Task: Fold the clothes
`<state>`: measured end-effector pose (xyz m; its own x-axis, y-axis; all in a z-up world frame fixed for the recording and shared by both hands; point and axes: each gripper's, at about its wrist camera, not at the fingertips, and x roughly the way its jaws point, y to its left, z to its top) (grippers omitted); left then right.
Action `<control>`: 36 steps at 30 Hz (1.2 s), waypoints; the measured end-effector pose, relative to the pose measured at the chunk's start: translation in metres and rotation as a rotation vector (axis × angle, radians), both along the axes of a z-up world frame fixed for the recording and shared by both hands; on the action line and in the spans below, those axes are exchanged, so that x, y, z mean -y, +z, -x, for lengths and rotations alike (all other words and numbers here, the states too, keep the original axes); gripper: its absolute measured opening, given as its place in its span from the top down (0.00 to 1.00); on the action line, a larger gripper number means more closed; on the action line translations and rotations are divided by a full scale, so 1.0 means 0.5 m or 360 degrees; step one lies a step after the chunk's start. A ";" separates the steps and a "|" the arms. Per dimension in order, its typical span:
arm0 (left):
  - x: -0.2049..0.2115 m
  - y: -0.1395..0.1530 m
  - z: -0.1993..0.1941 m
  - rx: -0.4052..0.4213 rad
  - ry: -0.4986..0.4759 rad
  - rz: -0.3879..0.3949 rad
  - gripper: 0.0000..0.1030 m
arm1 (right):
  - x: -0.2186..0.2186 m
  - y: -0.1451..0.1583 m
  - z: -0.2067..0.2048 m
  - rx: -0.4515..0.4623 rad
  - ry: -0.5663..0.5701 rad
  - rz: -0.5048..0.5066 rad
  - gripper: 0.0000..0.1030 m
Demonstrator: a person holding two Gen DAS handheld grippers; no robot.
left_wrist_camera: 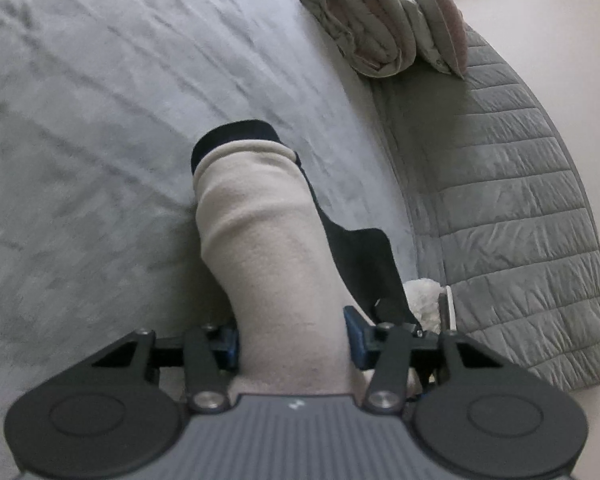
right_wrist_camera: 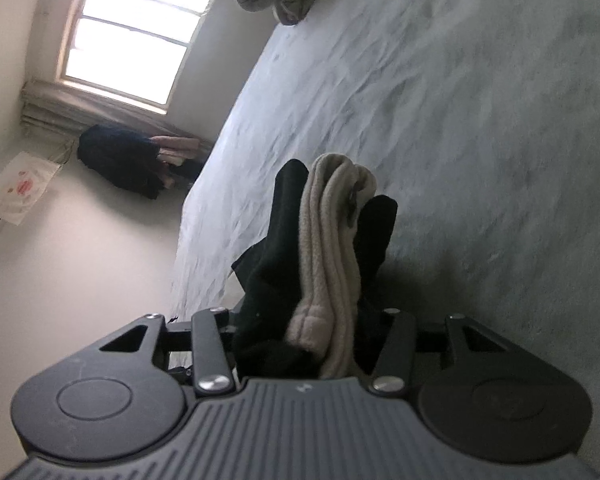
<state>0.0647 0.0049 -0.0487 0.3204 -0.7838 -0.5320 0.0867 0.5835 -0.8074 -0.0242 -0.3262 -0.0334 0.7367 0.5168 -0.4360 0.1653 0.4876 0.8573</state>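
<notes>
Bed [left_wrist_camera: 99, 120] beneath jaws-hidden garment [left_wrist_camera: 267, 240]

Bed surface: a wide pale blue-grey bedsheet [left_wrist_camera: 119, 112] with soft creases covers most of both views.
Bed edge: a grey quilted cover with stitched rectangular panels [left_wrist_camera: 512, 208] runs down the side of the mattress in the left wrist view.
Bedding: a rolled, puffy duvet in pale cream and pink [left_wrist_camera: 372, 20] lies at the far end of the bed.
Floor: a plain pale floor [right_wrist_camera: 99, 248] lies beside the bed.
Window: a bright barred window with a light frame [right_wrist_camera: 135, 28] is strongly overexposed.
Under the window: a dark heap of cloth [right_wrist_camera: 119, 160] with pink folded fabric just beside it.
Wall: plain off-white.
</notes>
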 end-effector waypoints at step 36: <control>0.497 -0.096 -0.421 0.0622 -0.0022 -0.0095 0.48 | 0.325 -0.080 -0.355 0.0127 -0.0482 0.0744 0.40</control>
